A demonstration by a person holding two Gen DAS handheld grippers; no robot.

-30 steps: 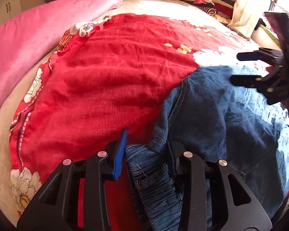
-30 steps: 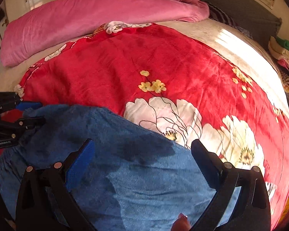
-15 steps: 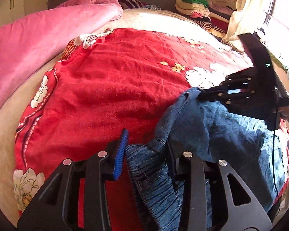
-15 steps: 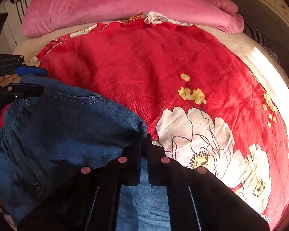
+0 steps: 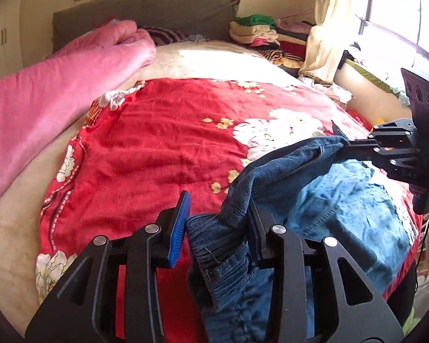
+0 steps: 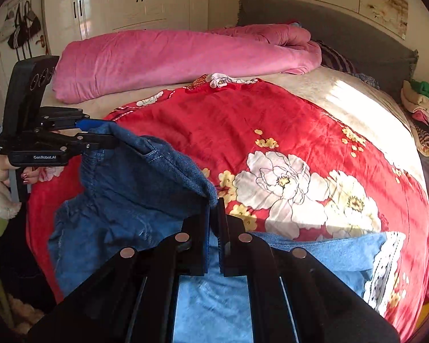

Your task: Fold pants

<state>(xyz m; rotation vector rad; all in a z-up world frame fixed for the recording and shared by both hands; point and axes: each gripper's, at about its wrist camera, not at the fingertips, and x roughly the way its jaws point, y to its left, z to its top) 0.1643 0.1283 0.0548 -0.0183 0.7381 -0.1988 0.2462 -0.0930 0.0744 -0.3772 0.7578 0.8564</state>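
Observation:
Blue denim pants [image 5: 323,200] lie on a red flowered blanket [image 5: 163,148] on the bed. My left gripper [image 5: 214,225] has the gathered waistband between its fingers, pressed against the right finger with a narrow gap at the blue-padded left finger [image 5: 180,228]. My right gripper [image 6: 213,208] is shut on a fold of the pants [image 6: 140,188] and lifts it off the blanket. In the left wrist view the right gripper [image 5: 346,144] pinches the raised denim edge. In the right wrist view the left gripper [image 6: 100,134] holds the waistband corner at the left.
A rolled pink quilt [image 6: 186,57] lies along the far side of the bed. Stacked folded clothes [image 5: 257,31] sit by the grey headboard [image 5: 146,14]. White wardrobes [image 6: 123,5] stand behind. A curtain and window [image 5: 386,28] are at the right.
My right gripper closed on the pants and lifted the fold up. Both grippers have risen, raising the top edge of the pants off the blanket.

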